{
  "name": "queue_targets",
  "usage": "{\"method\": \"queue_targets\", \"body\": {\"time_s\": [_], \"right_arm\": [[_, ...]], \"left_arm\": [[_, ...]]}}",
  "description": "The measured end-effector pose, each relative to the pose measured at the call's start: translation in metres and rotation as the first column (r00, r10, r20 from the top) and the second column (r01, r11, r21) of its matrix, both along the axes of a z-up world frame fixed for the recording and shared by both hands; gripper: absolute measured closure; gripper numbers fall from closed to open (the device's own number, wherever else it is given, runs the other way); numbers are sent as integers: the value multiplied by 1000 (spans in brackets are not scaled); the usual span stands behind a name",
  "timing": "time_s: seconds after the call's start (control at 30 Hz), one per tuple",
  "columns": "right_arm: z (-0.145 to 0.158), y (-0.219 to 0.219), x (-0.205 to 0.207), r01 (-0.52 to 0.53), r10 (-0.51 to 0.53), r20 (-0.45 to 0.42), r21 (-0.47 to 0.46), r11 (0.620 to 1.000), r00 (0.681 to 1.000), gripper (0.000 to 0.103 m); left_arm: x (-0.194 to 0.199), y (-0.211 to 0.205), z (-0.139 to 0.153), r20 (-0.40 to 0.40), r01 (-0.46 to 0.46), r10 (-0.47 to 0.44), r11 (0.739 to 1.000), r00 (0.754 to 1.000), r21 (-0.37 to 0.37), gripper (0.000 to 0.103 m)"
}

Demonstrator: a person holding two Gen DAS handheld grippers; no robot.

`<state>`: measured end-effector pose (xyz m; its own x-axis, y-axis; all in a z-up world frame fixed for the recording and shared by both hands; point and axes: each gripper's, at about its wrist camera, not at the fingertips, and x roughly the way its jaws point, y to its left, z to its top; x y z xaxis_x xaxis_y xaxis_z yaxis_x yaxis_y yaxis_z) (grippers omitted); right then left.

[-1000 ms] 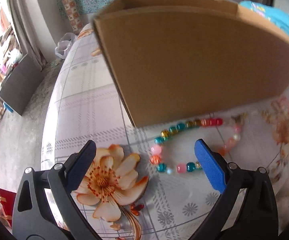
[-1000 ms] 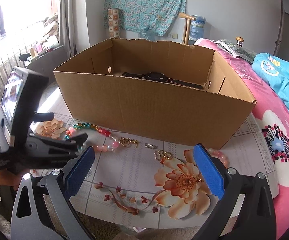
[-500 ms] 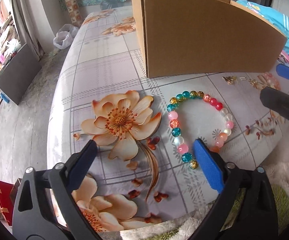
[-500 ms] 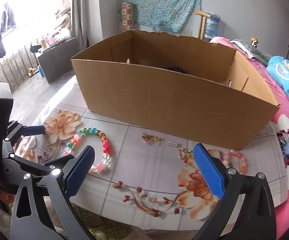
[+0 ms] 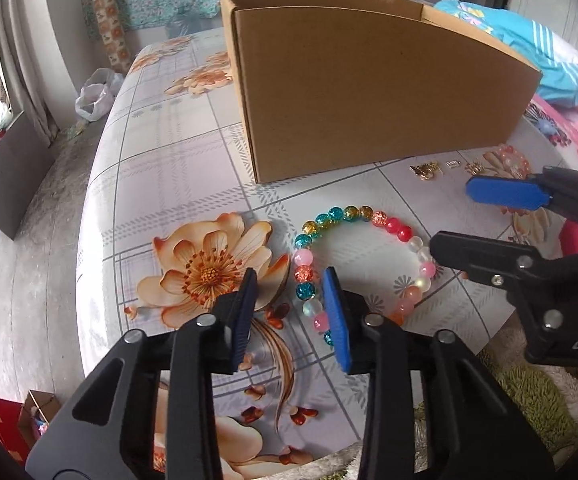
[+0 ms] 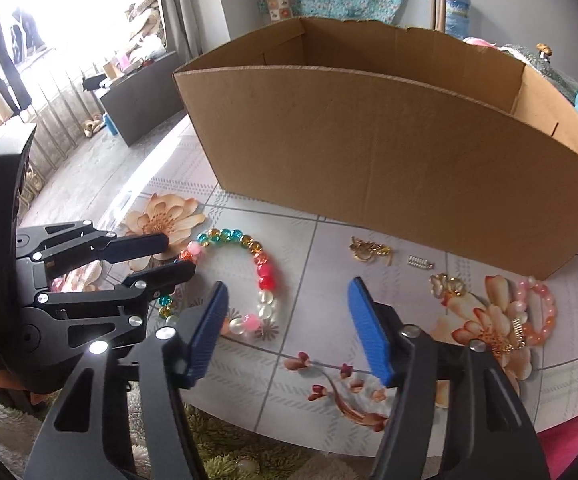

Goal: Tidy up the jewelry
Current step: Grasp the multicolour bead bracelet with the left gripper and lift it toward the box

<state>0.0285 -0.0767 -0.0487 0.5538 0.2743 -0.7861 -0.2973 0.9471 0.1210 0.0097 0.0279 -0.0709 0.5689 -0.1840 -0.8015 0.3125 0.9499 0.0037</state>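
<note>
A multicoloured bead bracelet (image 5: 369,216) lies flat on the flowered tabletop (image 5: 161,160) in front of a cardboard box (image 5: 369,92); it also shows in the right wrist view (image 6: 265,272). My left gripper (image 5: 289,284) is half closed, its jaws on either side of the bracelet's left arc, not gripping it. My right gripper (image 6: 285,300) is open and empty, just above the bracelet's right side; it shows in the left wrist view (image 5: 473,220). A pink bead bracelet (image 6: 541,312), gold trinkets (image 6: 369,250) and a small spring-like piece (image 6: 419,262) lie to the right.
The cardboard box (image 6: 389,140) stands open-topped behind the jewelry. The table's front edge (image 6: 329,440) is close to both grippers, with a green fluffy rug (image 5: 529,408) below. A pink and blue bedspread (image 5: 529,52) lies at the right.
Both grippers have come down toward the multicoloured bracelet. The left jaws have narrowed around its left arc. The right jaws have narrowed somewhat and moved left over the bracelet.
</note>
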Motion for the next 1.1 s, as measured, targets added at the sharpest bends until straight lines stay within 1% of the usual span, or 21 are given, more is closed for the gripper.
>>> {"method": "queue_targets", "body": {"time_s": [0.03, 0.07, 0.2, 0.37, 0.4, 0.47, 0.5, 0.53, 0.6, 0.63, 0.83, 0.97, 1.1], "right_arm": [[-1, 2, 1, -4, 4, -4, -4, 1000, 1000, 52], [-2, 5, 2, -11, 11, -10, -11, 1000, 1000, 53], [-7, 15, 7, -30, 29, -31, -32, 999, 999, 66], [-15, 26, 12, -49, 45, -57, -73, 996, 997, 74], [-15, 28, 11, -49, 45, -50, -82, 995, 998, 75], [-14, 31, 13, -51, 47, -45, -99, 994, 998, 79], [-14, 33, 15, -49, 44, -43, -103, 993, 998, 83], [-14, 34, 16, -49, 45, -45, -100, 994, 998, 86], [-14, 35, 19, -49, 45, -50, -86, 995, 998, 92], [-13, 35, 20, -47, 43, -51, -81, 996, 998, 93], [-10, 28, 21, -37, 35, -40, -46, 998, 999, 93], [-1, 20, 13, -31, 31, -2, -35, 999, 1000, 93], [15, 14, 4, -27, 28, 55, -22, 999, 998, 93]], "left_arm": [[1, -1, 0, 2, 3, -3, 1000, 1000, 2, 75], [2, -1, -1, 1, 7, -7, 1000, 1000, 1, 77], [2, -3, 0, 2, 24, -24, 1000, 1000, 1, 78], [9, -6, 1, -1, 37, -37, 999, 999, 2, 78], [10, -7, 1, 1, 39, -39, 999, 999, 1, 78], [11, -8, 0, 5, 43, -43, 999, 999, 2, 78], [12, -8, 0, 8, 46, -46, 999, 999, 1, 78], [12, -8, -1, 11, 47, -47, 999, 999, -1, 79], [13, -7, -1, 19, 46, -46, 999, 999, -2, 88], [14, -6, -1, 20, 47, -47, 999, 999, -6, 94], [13, -1, 3, 22, 41, -40, 998, 999, -56, 94], [2, 1, 16, 64, 41, -37, 997, 997, -63, 94], [-12, 0, 35, 113, 42, -32, 995, 993, -86, 94]]}}
